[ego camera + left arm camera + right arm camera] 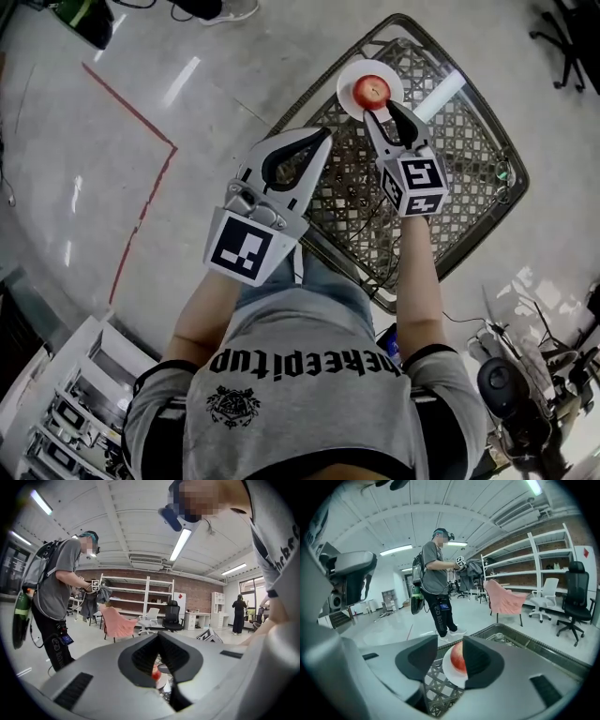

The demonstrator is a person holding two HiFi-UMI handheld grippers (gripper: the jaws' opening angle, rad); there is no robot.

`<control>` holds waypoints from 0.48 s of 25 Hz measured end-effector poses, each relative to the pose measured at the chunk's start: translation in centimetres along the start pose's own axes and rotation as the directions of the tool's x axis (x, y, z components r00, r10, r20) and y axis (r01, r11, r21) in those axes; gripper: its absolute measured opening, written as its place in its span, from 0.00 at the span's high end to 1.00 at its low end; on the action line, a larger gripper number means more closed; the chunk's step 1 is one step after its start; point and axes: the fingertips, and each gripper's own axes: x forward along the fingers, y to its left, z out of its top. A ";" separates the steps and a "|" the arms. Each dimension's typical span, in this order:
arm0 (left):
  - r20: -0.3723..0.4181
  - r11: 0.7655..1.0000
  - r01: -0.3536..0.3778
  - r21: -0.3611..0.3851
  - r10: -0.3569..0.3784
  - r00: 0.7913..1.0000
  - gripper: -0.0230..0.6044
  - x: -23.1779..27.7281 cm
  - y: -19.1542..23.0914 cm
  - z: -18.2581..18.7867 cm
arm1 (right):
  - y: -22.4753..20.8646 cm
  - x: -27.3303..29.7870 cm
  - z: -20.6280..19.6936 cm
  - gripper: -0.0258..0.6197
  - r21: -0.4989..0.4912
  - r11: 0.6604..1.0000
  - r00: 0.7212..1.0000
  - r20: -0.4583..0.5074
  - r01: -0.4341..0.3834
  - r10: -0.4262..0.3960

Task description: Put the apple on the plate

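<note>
Apple (372,90) rests on plate (348,77) at 12 o'clock of right gripper (382,111), jaws apart, clear of it; best retreat straight toward 6 without nudging it; left gripper (326,133) jaws together, idle.

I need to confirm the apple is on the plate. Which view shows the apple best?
The head view: the apple shows whole from above, in the middle of the plate. In the right gripper view a jaw covers part of it; the left gripper view catches only a red sliver.
</note>
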 end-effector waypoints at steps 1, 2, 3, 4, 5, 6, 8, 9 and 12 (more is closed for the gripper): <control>0.005 1.000 0.005 0.003 -0.005 1.000 0.90 -0.1 -0.2 0.2 | 0.3 -0.4 0.4 0.73 0.004 1.000 1.000 0.013 -0.002 0.002; 0.010 1.000 0.010 0.006 -0.010 1.000 0.90 -0.2 -0.3 0.3 | 0.6 -0.9 0.8 0.76 0.009 1.000 1.000 0.025 -0.005 0.005; 0.014 1.000 0.016 0.010 -0.016 1.000 0.90 -0.3 -0.5 0.5 | 0.9 -1.4 1.2 0.79 0.015 1.000 0.999 0.037 -0.008 0.007; 0.018 1.000 0.022 0.013 -0.022 1.000 0.90 -0.4 -0.7 0.7 | 1.1 -1.9 1.6 0.81 0.019 1.000 0.999 0.048 -0.009 0.008; 0.022 0.999 0.027 0.017 -0.028 0.999 0.90 -0.4 -0.9 1.0 | 1.4 -2.4 2.0 0.82 0.022 1.000 0.998 0.058 -0.011 0.009; 0.027 0.999 0.033 0.020 -0.033 0.999 0.90 -0.5 -1.1 1.2 | 1.7 -3.0 2.3 0.83 0.023 1.000 0.998 0.067 -0.012 0.011; 0.032 0.999 0.043 0.023 -0.044 0.999 0.90 -0.7 -1.6 1.6 | 2.3 -4.2 3.1 0.85 0.025 1.000 0.996 0.084 -0.016 0.014; 0.031 0.999 0.048 0.023 -0.048 0.998 0.90 -0.8 -1.8 1.7 | 2.6 -4.7 3.4 0.85 0.026 1.000 0.996 0.093 -0.017 0.015; 0.035 0.997 0.065 0.028 -0.066 0.997 0.90 -1.0 -2.5 2.2 | 3.2 -6.5 4.6 0.89 0.026 1.000 0.992 0.128 -0.011 0.008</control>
